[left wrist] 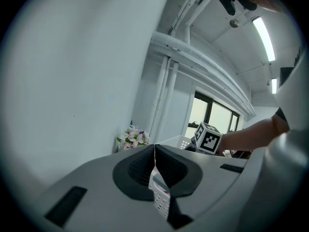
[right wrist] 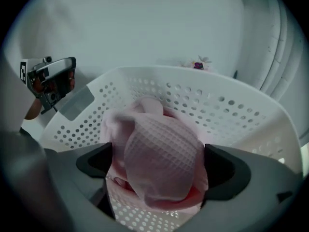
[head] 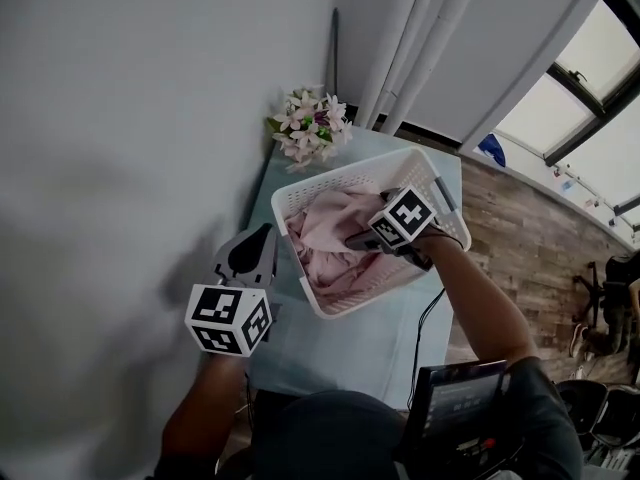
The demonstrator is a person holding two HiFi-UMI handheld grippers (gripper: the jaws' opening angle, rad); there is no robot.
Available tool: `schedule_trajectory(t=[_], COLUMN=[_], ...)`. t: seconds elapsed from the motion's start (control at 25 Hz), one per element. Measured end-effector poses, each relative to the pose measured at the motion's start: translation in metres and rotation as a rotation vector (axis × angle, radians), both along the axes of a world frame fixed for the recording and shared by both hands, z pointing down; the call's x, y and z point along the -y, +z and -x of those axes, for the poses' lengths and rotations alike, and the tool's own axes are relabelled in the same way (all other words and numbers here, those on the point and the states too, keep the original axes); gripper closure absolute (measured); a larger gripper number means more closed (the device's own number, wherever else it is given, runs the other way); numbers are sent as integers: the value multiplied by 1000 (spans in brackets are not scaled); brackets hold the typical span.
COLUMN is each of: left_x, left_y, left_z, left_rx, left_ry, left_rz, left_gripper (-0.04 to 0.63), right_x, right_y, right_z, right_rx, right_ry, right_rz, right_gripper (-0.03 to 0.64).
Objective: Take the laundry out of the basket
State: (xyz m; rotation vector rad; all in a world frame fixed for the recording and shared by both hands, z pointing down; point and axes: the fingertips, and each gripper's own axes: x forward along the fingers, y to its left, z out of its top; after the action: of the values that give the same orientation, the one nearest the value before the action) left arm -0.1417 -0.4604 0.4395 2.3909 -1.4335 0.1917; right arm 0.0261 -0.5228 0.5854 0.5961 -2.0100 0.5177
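Head view. One white perforated basket stood open side up on the pale table, its long axis running roughly from 8 to 2 o'clock. One crumpled heap of pink laundry lay inside it, with no clear long axis; the number of pieces could not be told. The right gripper reached in from 3 o'clock, its jaws wide apart and straddling the waffle-textured mound. The left gripper, jaws together and empty, hung outside the basket at its 8 o'clock. One bunch of flowers stood at the basket's 11 o'clock.
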Motion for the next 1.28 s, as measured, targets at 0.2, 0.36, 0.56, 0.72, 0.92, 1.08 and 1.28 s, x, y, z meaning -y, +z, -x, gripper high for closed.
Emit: schedule_trajectory(t=[0.2,0.36,0.56,0.72,0.92,1.08,1.28], left_x=[6,8,11,14,18,15,11], left_y=[15,24,26,32,37,37,34], left_z=[-5,-2,1,2,1,0,1], left_rx=[-13,-24,-34,-46,-53,-49,-42], left_ry=[28,23,20,14,6,4,-4], left_rz=[21,41,47,59,70,72,70], left_gripper=[584,584,584,584,584,584,584], right_x=[-6,-18,-30,-33,-36,-36,-36], right_y=[40,67,87,99,107,107,99], right_z=[11,24,39,45,50,52,55], right_rx=[-46,-83,-95,-104,-180,-204,-185], right_ry=[-65,-146,-211,-218,-223,-222,-215], right_rz=[110,167,199,199,191,177,155], right_gripper=[51,51,51,51,54,88,210])
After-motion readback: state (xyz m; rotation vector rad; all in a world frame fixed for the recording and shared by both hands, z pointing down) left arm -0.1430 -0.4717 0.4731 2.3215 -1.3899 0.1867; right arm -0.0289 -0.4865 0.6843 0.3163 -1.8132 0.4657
